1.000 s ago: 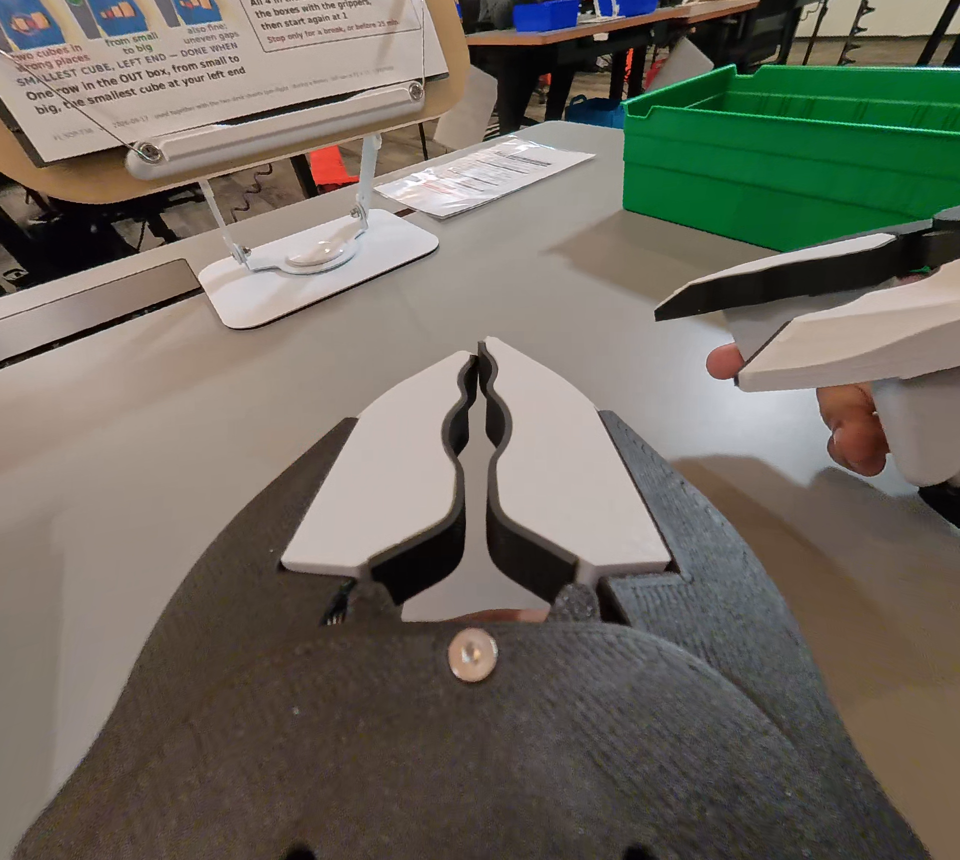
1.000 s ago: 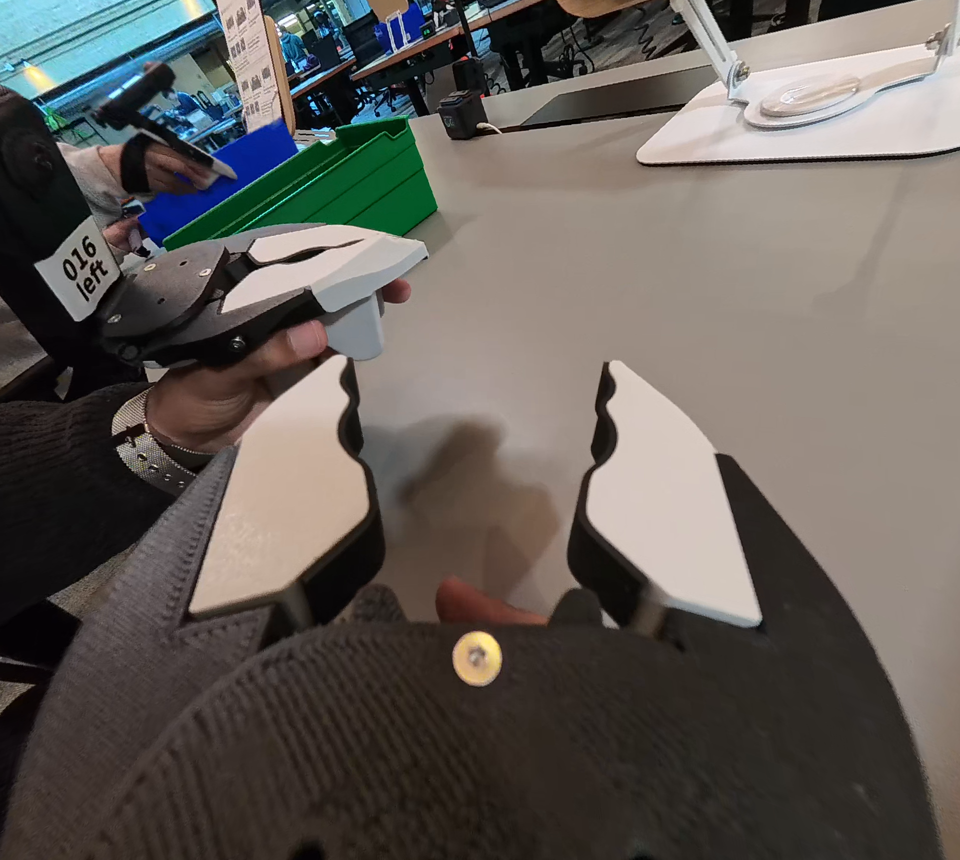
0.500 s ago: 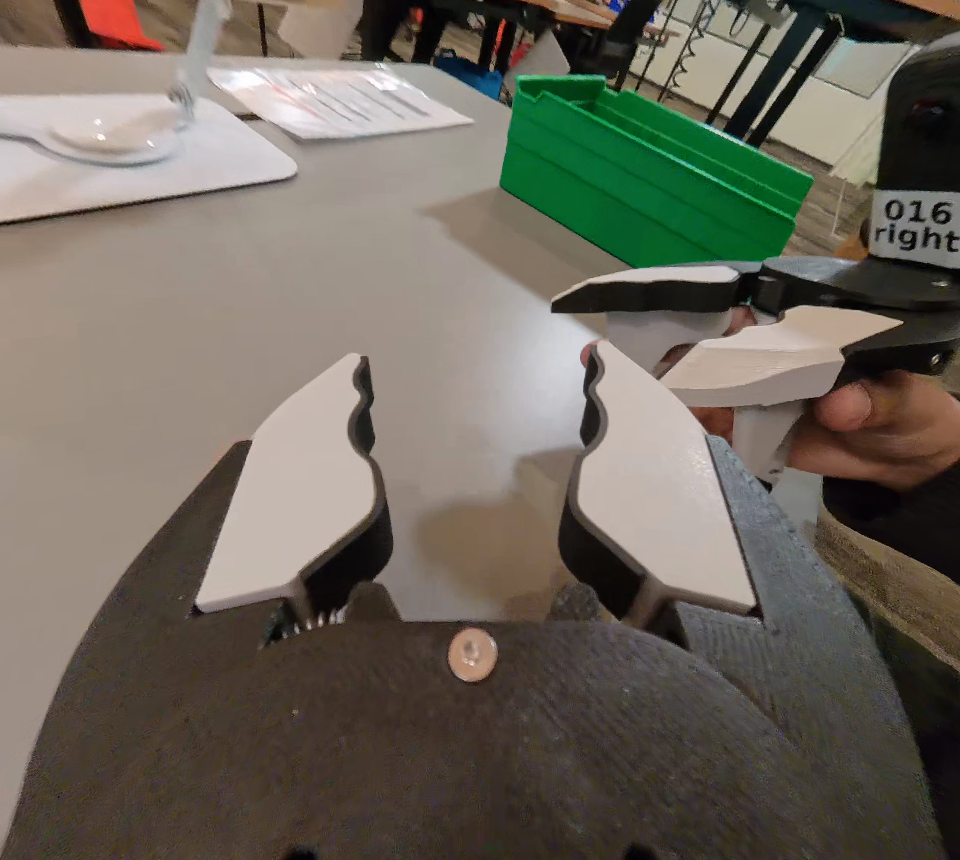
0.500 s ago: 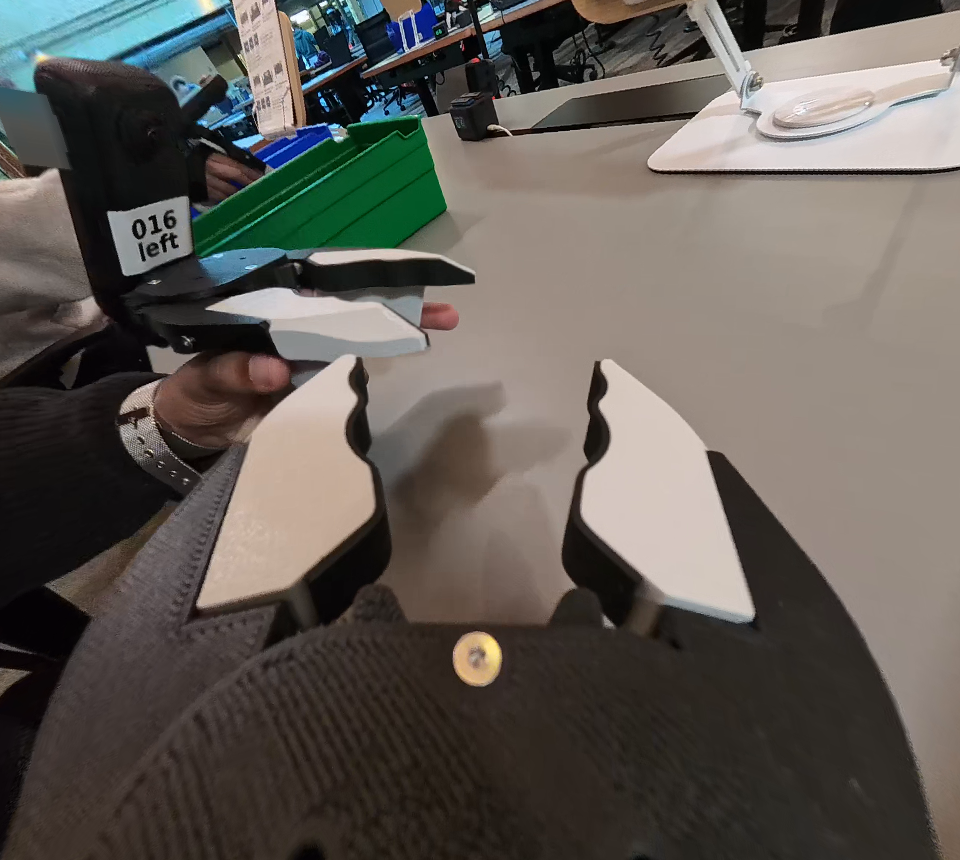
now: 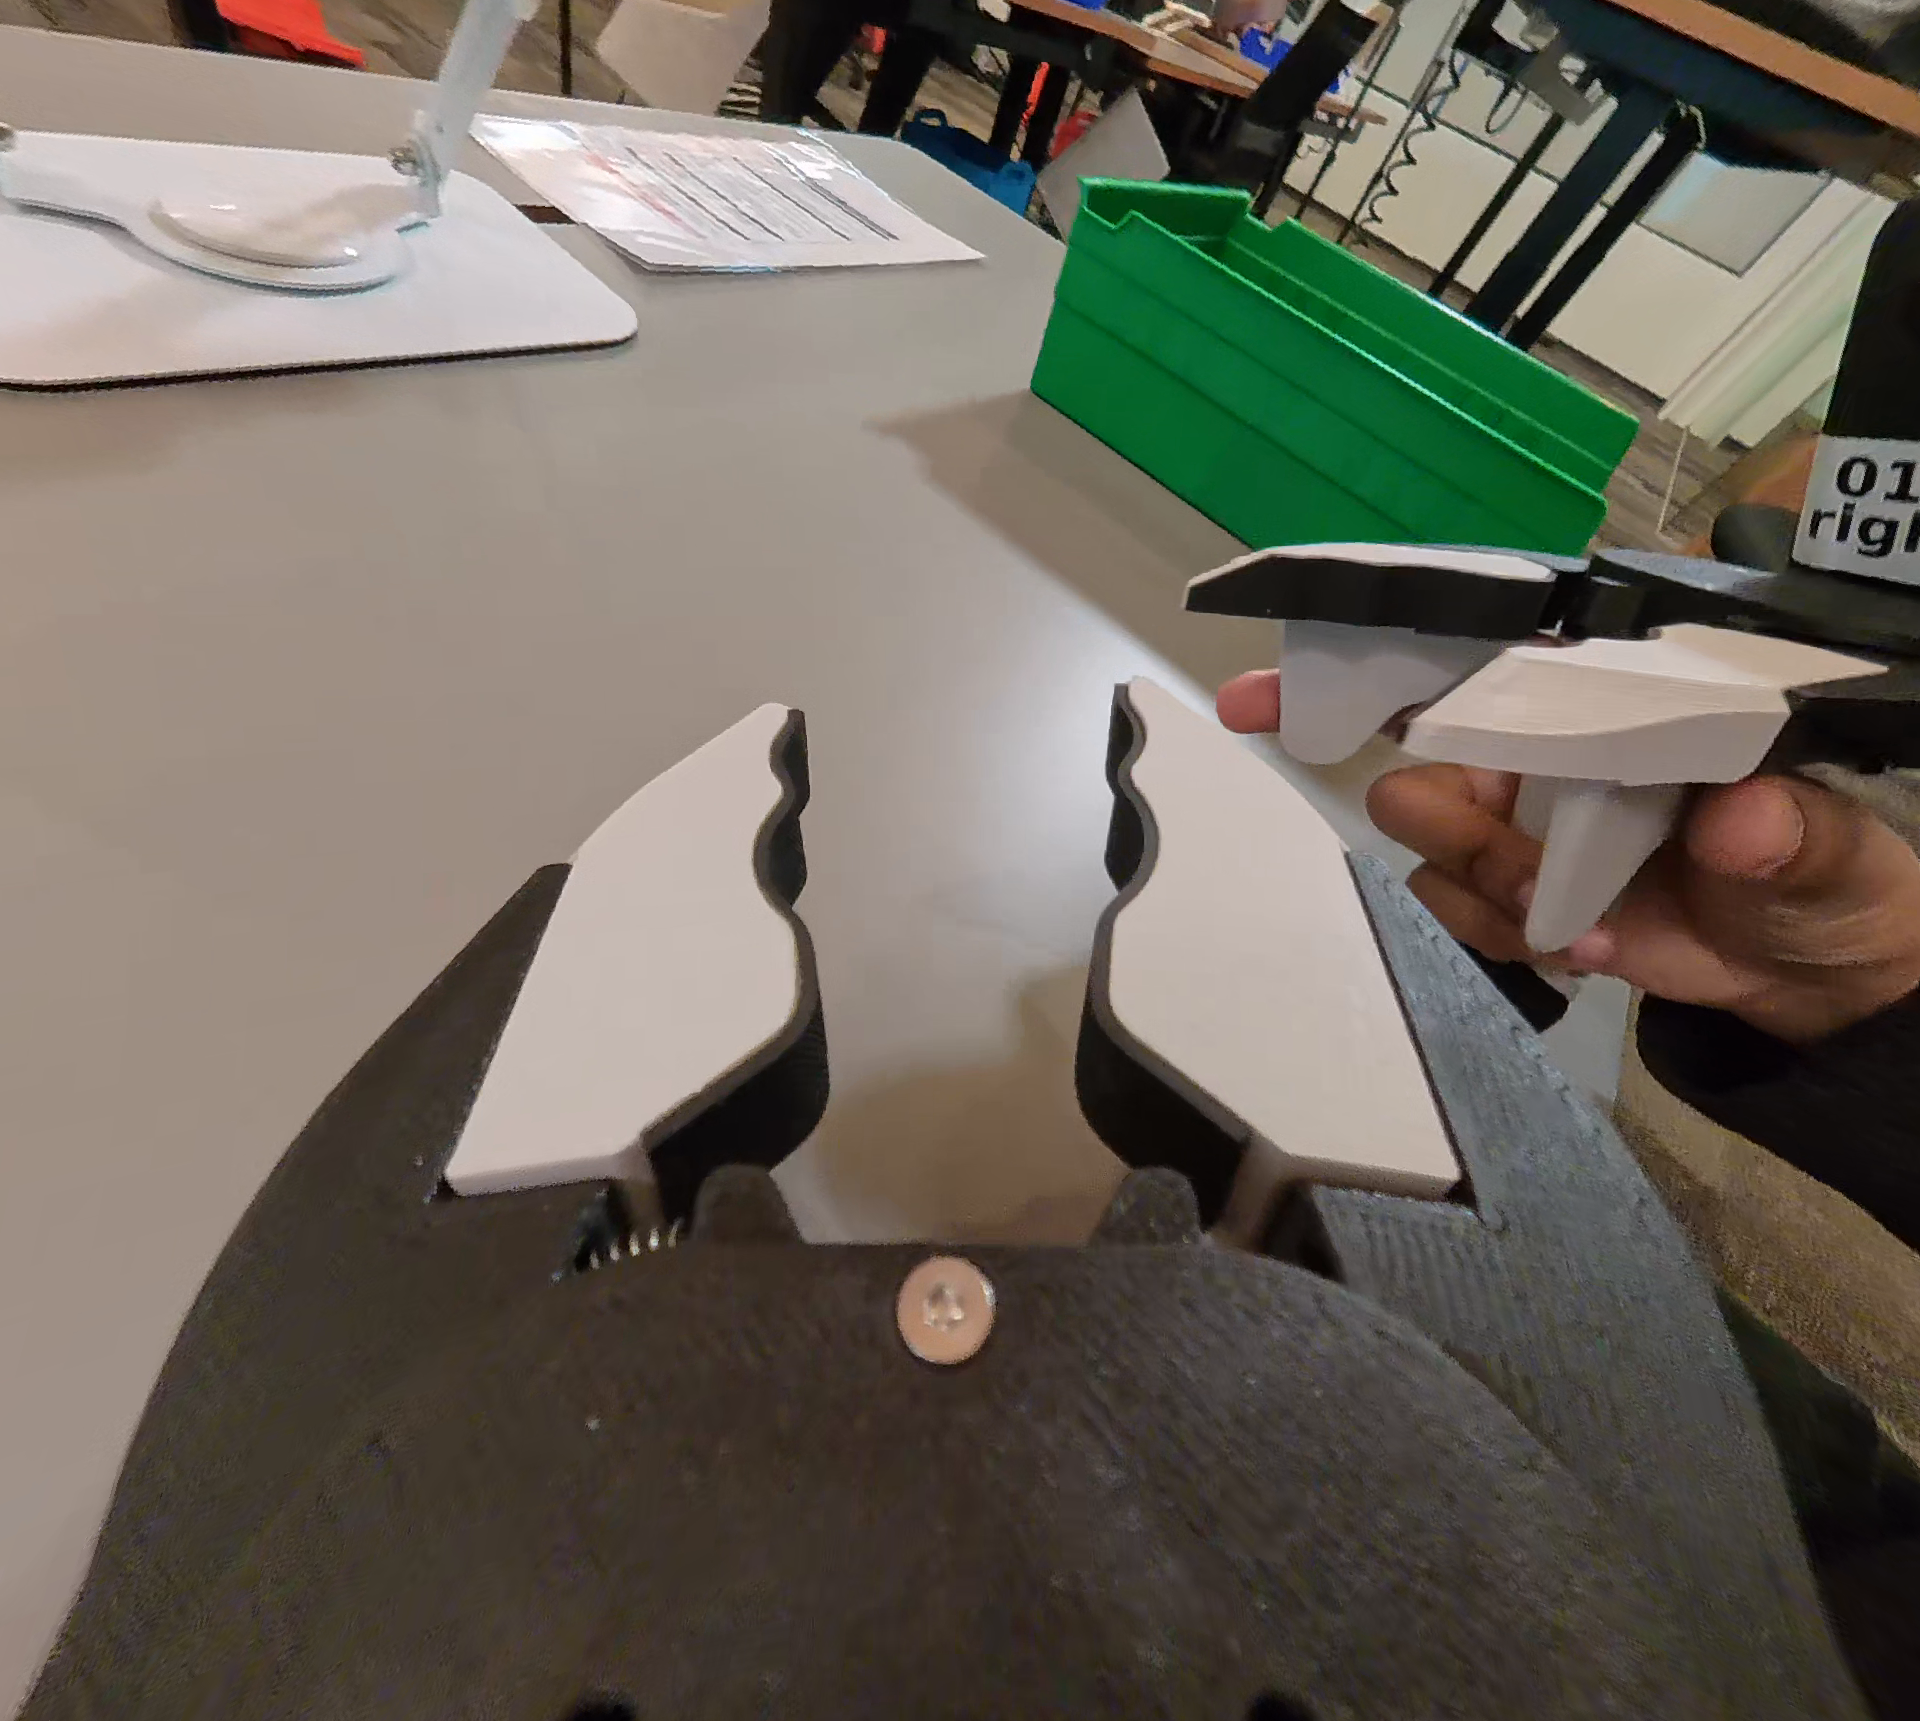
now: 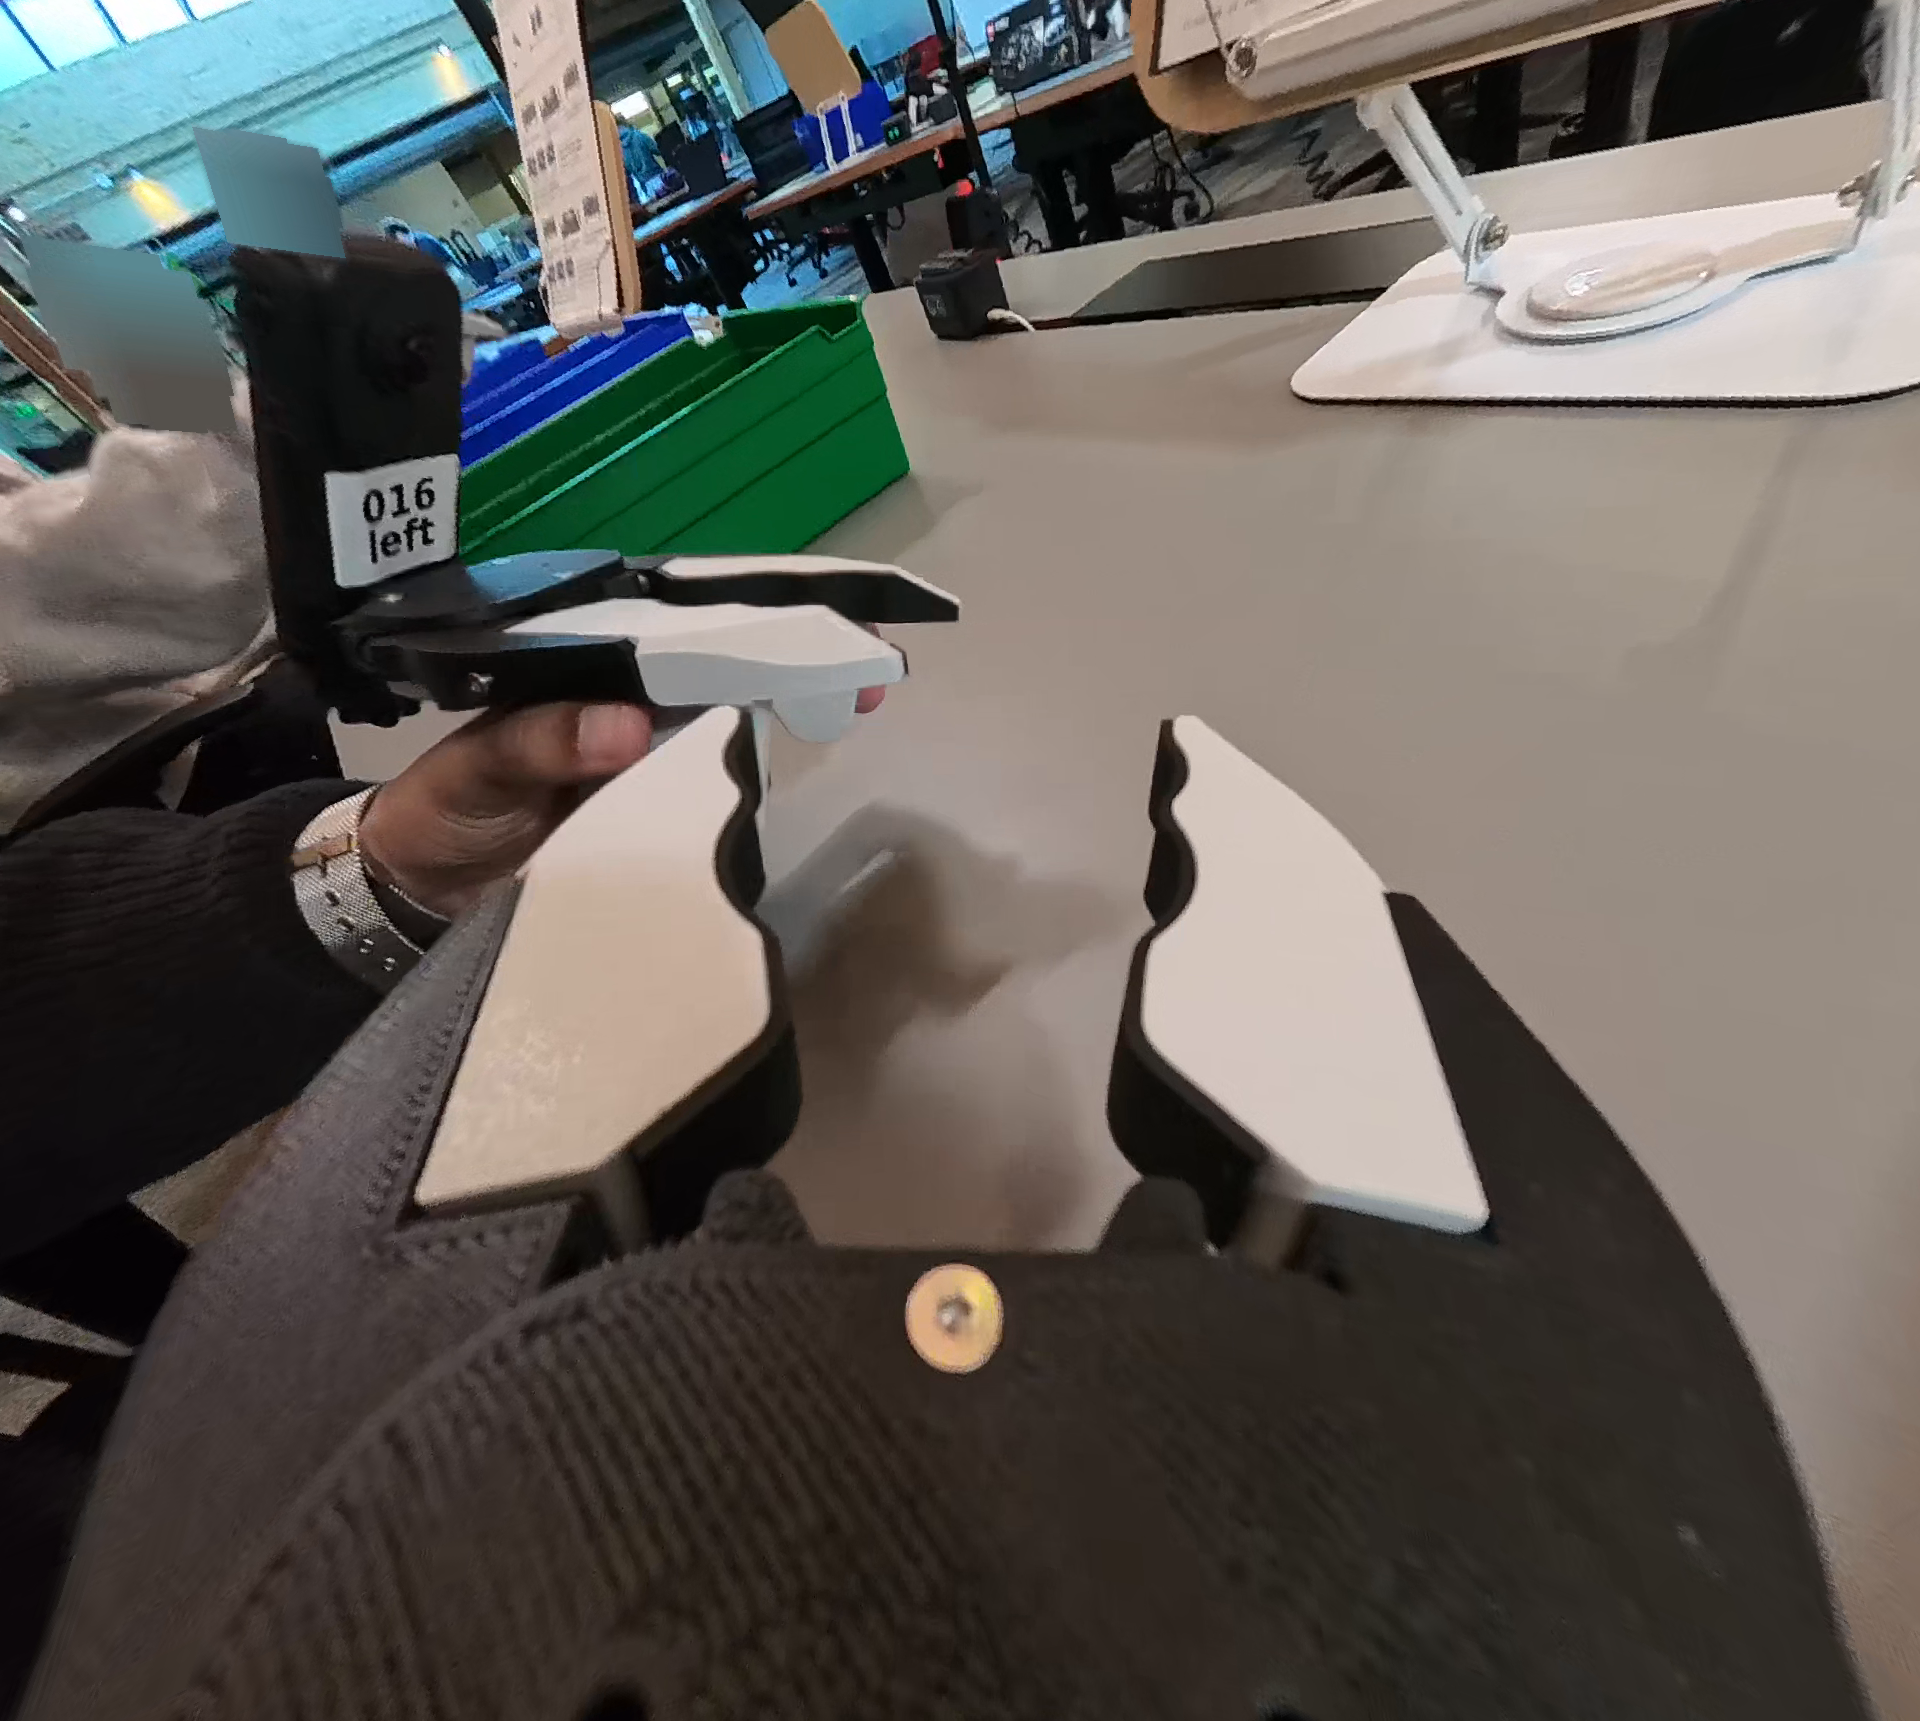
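The smooth matt grey table (image 5: pixel 436 591) is lying bare; beside it, the glossy green plastic bin (image 5: pixel 1299 393) is shining.

Two handheld grippers with black textured bodies and white-faced fingers: the left gripper (image 5: pixel 956 726) and the right gripper (image 6: pixel 951 736). Each has two fingers, four in all, set apart with nothing between them.

Two hands: one on the left gripper's handle (image 6: pixel 488 788), one on the right gripper's handle (image 5: pixel 1704 882).

Two green plastic bins: one at the right side of the grey tabletop (image 5: pixel 1320 393), one at the left side (image 6: pixel 707 445).

One grey tabletop (image 5: pixel 416 591).

One white flat-based document stand (image 5: pixel 312 289).

One clear-sleeved printed sheet (image 5: pixel 717 196), flat on the tabletop.
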Demonstrator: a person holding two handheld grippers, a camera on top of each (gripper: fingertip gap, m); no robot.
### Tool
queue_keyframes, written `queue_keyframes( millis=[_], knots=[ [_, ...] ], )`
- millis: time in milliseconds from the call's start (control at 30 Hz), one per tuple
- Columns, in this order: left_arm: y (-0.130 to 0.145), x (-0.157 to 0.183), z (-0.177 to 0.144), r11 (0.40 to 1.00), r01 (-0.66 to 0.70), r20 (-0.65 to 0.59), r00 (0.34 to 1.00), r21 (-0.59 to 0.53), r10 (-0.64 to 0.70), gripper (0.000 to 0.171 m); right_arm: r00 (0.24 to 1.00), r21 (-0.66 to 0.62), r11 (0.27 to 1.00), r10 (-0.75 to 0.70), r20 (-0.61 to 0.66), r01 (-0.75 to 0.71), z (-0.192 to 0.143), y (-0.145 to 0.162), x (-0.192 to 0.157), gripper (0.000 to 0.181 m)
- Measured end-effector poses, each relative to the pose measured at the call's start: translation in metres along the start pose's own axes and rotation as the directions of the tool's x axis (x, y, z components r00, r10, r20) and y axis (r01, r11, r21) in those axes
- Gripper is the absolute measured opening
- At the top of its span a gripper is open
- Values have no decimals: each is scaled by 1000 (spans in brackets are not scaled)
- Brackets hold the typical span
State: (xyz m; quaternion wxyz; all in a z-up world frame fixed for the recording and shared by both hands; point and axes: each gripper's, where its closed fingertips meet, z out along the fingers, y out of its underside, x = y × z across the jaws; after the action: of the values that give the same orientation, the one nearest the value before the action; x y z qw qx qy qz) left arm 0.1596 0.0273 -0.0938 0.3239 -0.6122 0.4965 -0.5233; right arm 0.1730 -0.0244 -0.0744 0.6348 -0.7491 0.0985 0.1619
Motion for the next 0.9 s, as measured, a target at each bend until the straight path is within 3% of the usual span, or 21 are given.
queue_keyframes(
  millis=[200,367,667,900],
  knots=[
    [-5,-6,-3,999,48,-1,999,24,-48,58,995,101,990,96,17,-97,-8,-16,6,74],
    [-2,-3,0,999,43,-10,999,9,-43,64,987,96,982,161,27,-163,-8,-14,11,78],
    [1,-1,2,999,40,-9,999,-8,-40,80,994,110,988,111,-21,-108,-5,-14,14,102],
    [2,1,3,998,59,-27,998,-18,-60,84,996,95,992,87,-35,-83,-2,-11,12,108]
  ],
)
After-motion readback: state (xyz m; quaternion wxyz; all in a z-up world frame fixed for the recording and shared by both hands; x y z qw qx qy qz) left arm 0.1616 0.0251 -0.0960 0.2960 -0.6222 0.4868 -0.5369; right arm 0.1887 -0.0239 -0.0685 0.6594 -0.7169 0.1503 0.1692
